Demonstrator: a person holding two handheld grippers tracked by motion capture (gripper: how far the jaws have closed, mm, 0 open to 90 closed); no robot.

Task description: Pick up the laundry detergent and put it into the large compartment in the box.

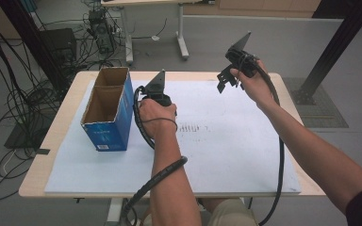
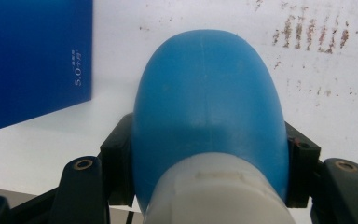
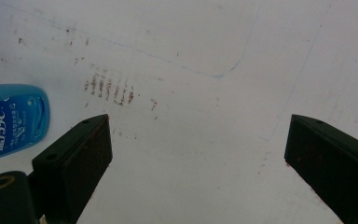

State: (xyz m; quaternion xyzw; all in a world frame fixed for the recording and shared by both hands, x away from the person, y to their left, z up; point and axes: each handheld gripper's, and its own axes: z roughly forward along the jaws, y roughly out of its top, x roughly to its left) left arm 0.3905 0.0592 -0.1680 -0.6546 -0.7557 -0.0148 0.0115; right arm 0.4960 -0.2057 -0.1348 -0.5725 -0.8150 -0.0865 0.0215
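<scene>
From above, a person at a pale wooden table (image 1: 66,136) covered by a white sheet (image 1: 226,155) works with a gripper in each hand; the left gripper (image 1: 156,96) sits low over the sheet, just beside an open blue cardboard box (image 1: 108,127) standing near the table's left edge; the right gripper (image 1: 231,75) is raised over the far edge of the sheet, well apart from the left, its jaws pointing down and to the left; cables trail from both along the forearms.

Seen from the left gripper, the black jaws are clenched on a blue bottle (image 2: 207,102), one pad pressing on either flank just above its white cap end; the bottle points away from the camera, over the white sheet (image 2: 335,107); the blue box (image 2: 32,60) stands close by at the upper left; rows of brown marks (image 2: 307,35) stain the sheet at the upper right.

Seen from the right gripper, the jaws stand wide apart and released, with bare sheet (image 3: 205,140) between them; the blue bottle (image 3: 11,119), its label printed in white, shows at the left edge, beside the same brown marks (image 3: 109,88).
</scene>
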